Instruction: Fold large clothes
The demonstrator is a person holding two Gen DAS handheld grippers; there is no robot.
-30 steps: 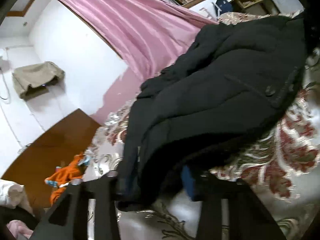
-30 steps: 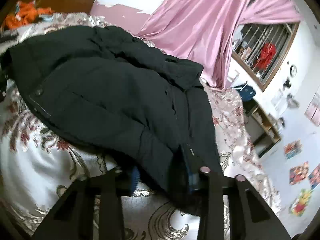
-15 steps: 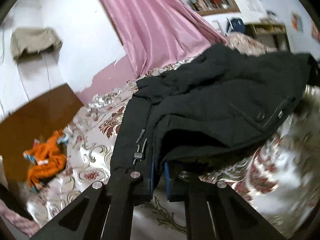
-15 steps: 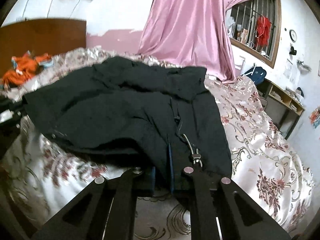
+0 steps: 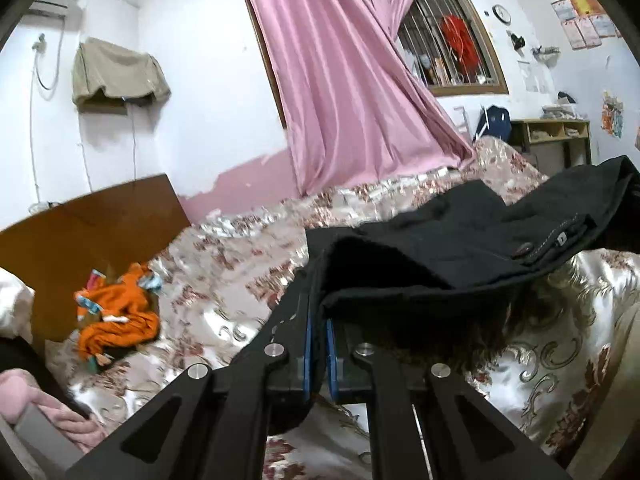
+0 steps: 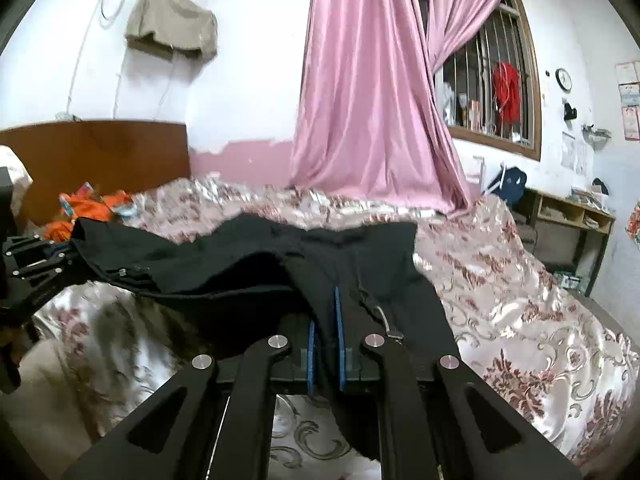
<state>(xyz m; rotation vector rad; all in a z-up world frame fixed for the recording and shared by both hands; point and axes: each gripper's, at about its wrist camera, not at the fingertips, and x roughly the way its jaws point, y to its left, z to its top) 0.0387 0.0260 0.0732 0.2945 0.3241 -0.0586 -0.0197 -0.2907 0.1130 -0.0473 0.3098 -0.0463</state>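
Two grippers, left [image 5: 318, 344] and right [image 6: 325, 340], clamp one black coat [image 6: 240, 256].

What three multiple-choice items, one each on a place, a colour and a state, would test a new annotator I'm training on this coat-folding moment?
1. Where does the orange garment lie?
A. On the bed by the headboard
B. On the window sill
C. On the shelf unit

2. What colour is the curtain?
A. Green
B. Pink
C. White

3. How does the left gripper stand?
A. Wide open above the bed
B. Shut on nothing
C. Shut on the black coat

Answers: 1 A, it sits on the floral bedspread beside the wooden board. 2 B, pink folds hang by the window. 3 C, black cloth is pinched between its blue pads.
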